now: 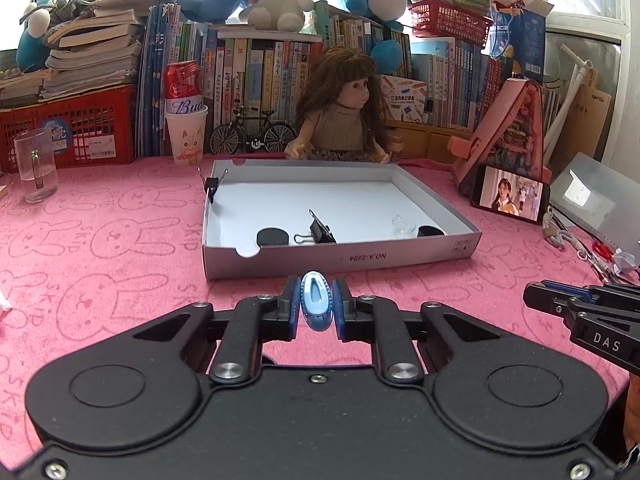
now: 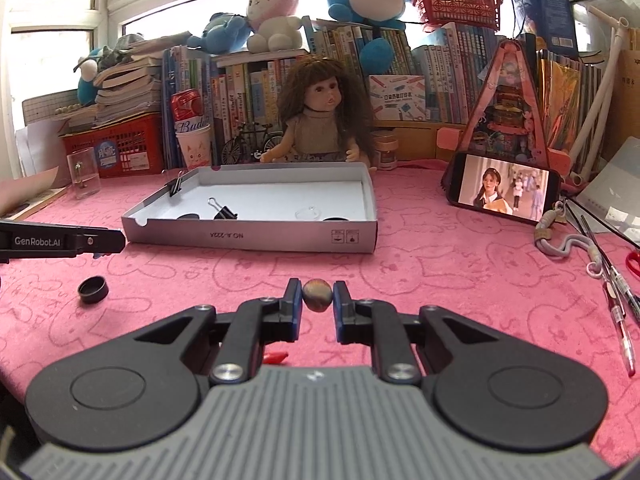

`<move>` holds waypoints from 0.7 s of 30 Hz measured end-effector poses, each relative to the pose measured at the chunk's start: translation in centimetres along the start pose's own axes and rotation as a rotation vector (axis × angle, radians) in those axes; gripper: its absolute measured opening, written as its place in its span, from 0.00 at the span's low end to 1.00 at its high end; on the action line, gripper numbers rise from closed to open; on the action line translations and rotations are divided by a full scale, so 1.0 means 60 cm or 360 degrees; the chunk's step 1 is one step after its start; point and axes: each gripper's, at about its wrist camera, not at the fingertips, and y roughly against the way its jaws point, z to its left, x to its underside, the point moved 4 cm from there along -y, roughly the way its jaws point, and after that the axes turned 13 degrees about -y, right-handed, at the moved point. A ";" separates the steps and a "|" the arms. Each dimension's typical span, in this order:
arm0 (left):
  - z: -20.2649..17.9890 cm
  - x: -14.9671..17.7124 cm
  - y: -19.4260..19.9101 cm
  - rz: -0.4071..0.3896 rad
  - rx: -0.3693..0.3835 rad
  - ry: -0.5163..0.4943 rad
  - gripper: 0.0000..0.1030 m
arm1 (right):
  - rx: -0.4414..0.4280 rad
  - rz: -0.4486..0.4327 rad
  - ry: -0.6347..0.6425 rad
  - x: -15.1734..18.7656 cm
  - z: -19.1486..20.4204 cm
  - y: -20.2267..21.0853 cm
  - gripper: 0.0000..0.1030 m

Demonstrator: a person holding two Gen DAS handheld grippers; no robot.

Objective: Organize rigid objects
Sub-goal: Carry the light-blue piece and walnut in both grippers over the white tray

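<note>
Box lid [image 1: 464, 246] sat on the pink table [image 1: 100, 240] at twelve o'clock from both grippers, already holding binder clips [image 1: 320, 232] and dark caps. Left gripper [image 1: 317, 306] had its fingers clamped on a light, stiff blue oval case [image 1: 316, 300], held across its narrow sides. Right gripper [image 2: 317, 298] pinched a small brown ball [image 2: 317, 295], perhaps a smooth stone, likely slippery.

Bright windows [image 2: 52, 4] behind packed bookshelves [image 1: 256, 72], pink rabbit-print tablecloth [image 1: 104, 240] below.

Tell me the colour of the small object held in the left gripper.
Light blue with a white centre; the small object shows best in the left wrist view.
</note>
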 end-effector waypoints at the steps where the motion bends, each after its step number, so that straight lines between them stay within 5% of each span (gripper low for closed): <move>1: 0.003 -0.005 -0.003 -0.0005 -0.0003 0.0002 0.16 | 0.0002 -0.0005 0.0000 -0.004 -0.001 -0.003 0.19; 21: 0.062 -0.071 -0.087 -0.0019 -0.0050 0.0092 0.16 | -0.0031 -0.0052 -0.0016 -0.079 0.009 -0.093 0.19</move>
